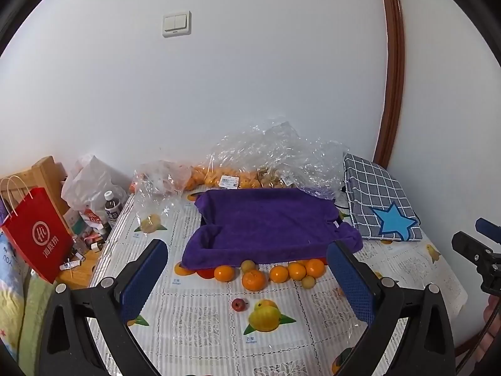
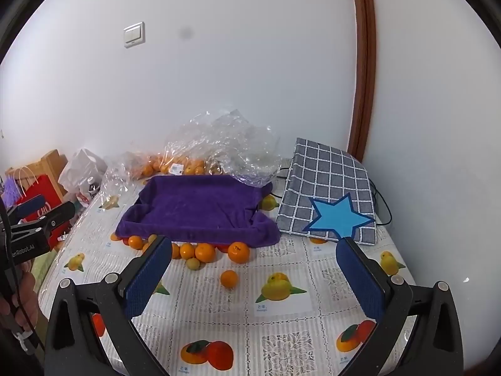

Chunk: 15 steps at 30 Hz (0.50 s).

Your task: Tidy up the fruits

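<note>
Both the left tongs (image 1: 247,277) and the right tongs (image 2: 254,272) are wide and hold nothing. The oranges (image 1: 278,273) sit mid-desk, touching the purple towel's (image 1: 266,219) near edge.

We see orange mandarins (image 1: 254,280), a purple towel (image 1: 266,225), a grey-checked cloth (image 1: 372,188) bearing a blue star (image 1: 393,222), and a red paper bag (image 1: 37,235).
</note>
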Each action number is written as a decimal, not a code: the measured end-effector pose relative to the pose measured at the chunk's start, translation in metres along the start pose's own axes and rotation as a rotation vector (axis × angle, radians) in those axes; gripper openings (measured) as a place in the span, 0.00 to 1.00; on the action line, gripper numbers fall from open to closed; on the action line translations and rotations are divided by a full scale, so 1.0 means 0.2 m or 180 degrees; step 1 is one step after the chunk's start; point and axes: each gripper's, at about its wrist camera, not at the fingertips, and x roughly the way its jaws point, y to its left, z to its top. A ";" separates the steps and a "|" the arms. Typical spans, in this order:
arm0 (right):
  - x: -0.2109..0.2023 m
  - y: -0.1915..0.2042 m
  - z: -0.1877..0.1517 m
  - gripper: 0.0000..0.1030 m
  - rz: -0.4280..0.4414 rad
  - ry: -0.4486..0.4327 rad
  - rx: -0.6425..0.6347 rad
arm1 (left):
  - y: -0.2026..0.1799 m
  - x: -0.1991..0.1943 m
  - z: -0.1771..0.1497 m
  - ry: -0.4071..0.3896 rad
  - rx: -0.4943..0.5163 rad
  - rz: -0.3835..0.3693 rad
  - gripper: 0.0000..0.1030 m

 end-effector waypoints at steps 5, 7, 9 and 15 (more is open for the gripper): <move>-0.02 -0.03 -0.01 1.00 0.0009 0.0005 0.0039 | 0.00 0.00 0.00 0.0016 0.0023 -0.0008 1.00; -0.02 -0.03 -0.01 1.00 -0.0017 0.0004 0.0013 | 0.00 0.00 0.01 0.0021 0.0017 -0.0019 1.00; -0.03 -0.03 -0.01 1.00 -0.0023 0.0009 0.0014 | 0.00 -0.01 0.01 0.0027 0.0018 -0.0015 1.00; -0.05 -0.02 -0.01 1.00 -0.0029 -0.0036 -0.0006 | -0.01 -0.01 0.01 0.0008 0.0023 -0.0031 1.00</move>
